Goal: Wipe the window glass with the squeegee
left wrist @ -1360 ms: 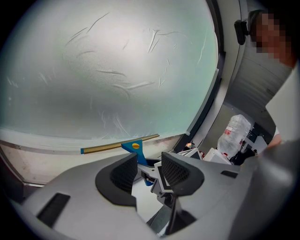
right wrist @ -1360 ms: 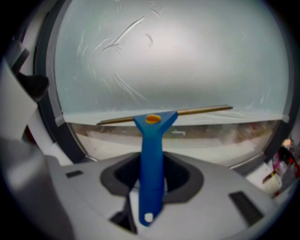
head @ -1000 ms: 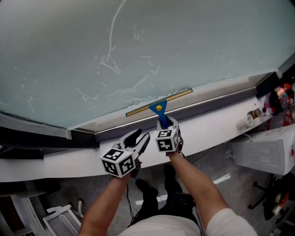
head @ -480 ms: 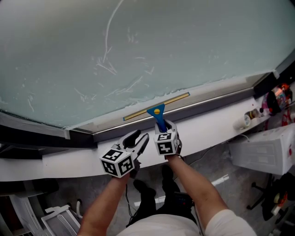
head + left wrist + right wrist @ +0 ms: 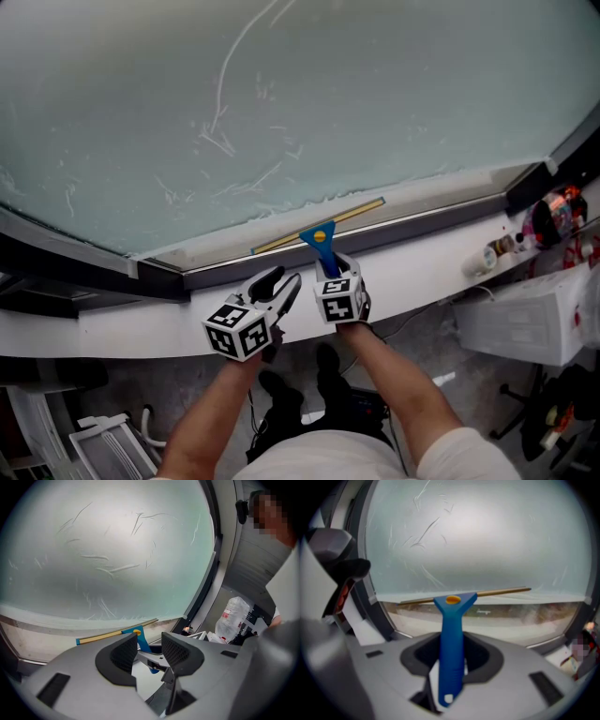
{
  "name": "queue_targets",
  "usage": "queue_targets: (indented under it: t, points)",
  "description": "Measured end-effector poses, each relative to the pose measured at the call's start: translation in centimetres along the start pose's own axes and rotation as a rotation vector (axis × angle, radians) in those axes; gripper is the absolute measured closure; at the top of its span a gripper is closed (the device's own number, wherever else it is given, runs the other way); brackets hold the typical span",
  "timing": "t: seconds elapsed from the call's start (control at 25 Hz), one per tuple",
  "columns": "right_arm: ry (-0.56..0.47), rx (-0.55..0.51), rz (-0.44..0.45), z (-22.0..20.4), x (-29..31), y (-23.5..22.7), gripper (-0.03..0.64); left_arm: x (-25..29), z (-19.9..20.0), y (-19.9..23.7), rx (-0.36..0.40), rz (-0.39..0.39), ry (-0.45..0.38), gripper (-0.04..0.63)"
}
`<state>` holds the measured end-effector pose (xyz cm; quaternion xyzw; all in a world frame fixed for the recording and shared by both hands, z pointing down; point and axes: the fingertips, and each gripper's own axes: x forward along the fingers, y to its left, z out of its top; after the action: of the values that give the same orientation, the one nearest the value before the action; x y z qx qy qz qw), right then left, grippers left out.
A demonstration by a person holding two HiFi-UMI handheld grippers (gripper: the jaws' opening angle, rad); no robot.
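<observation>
1. Gripping of the squeegee is done by the right gripper: both jaws are clenched against the sides of the blue handle, which is held upright between them.
2. At centre frame in the head view, the right gripper is positioned directly below the squeegee.
3. The yellow-edged blade is laid along the bottom edge of the window glass, just below the centre of the head view, with its right end set higher than its left.
4. The left gripper is held just beside the right gripper, on its left side in the frame. In its own view, the left gripper is shown with jaws spread apart and nothing between them.
5. Thin curved streaks are visible on the upper-left part of the glass.
6. A white sill is run beneath the glass. Small items are set at its right end; these are possibly bottles, but the detail is too small to be confirmed.
</observation>
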<state>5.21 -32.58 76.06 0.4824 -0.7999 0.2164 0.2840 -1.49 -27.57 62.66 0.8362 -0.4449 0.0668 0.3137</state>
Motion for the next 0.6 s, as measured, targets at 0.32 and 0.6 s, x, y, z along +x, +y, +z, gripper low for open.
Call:
queue_targets:
  t: [0.32,0.6]
  points:
    - [-0.009,-0.032,-0.024,0.3,-3.3,-0.5,0.466,-1.1,0.4,-2.7,0.017,-0.034,-0.031,0.413]
    - [-0.018,0.0,-0.068,-0.6,-7.8,-0.1,0.466,-3.5,-0.5,-5.5,0.024,-0.102,-0.048,0.413]
